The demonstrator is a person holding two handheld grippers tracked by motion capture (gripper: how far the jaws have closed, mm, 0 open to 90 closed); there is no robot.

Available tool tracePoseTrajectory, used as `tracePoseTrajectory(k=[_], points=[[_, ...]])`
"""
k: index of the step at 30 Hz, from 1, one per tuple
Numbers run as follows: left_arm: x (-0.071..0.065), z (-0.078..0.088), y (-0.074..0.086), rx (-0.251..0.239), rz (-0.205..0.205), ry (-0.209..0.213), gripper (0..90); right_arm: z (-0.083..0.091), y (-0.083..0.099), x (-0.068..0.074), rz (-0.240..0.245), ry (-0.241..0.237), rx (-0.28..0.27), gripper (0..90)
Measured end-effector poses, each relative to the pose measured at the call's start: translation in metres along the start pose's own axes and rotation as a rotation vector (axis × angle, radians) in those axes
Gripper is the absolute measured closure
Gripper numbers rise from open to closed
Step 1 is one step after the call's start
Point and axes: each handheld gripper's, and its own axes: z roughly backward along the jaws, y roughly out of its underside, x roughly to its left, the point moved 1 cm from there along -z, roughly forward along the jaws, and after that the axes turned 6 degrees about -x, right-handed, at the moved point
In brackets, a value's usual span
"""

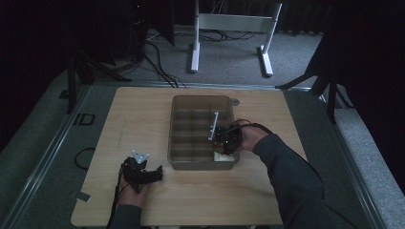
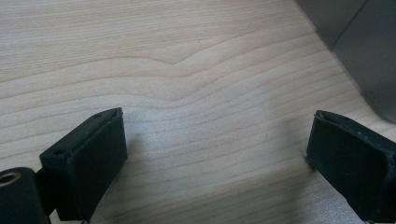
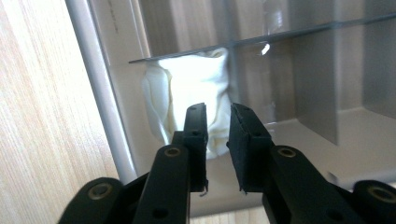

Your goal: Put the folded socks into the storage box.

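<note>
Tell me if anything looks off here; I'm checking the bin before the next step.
Little stands out. The white cloth sits crumpled in the near corner compartment of the clear divided bin, bunched against its wall rather than lying flat. The right tongs hover just above it, slightly apart, holding nothing. The bin sits square on the table.

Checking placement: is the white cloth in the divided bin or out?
In. The white cloth sits bunched in a corner compartment of the divided bin, behind a divider; right tongs hover above, parted.
</note>
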Motion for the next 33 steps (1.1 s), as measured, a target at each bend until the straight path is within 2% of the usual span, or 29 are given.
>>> tracePoseTrajectory(k=[7,15,21,26,33], points=[[0.000,0.000,0.000,0.000,-0.001,0.000,5.3,0.014,0.014,-0.006,-0.037,0.029,-0.067,70.5],[0.000,0.000,0.000,-0.001,0.000,-0.001,5.3,0.022,0.028,-0.009,-0.097,0.079,-0.150,56.4],[0.000,0.000,0.000,-0.001,0.000,-0.001,5.3,0.024,0.037,-0.011,-0.146,0.067,-0.202,49.6],[0.000,0.000,0.000,-0.001,0.000,-0.001,5.3,0.025,0.041,-0.010,-0.157,0.080,-0.233,44.5],[0.000,0.000,0.000,0.000,-0.002,-0.001,5.3,0.026,0.047,-0.009,-0.161,0.127,-0.278,35.3]])
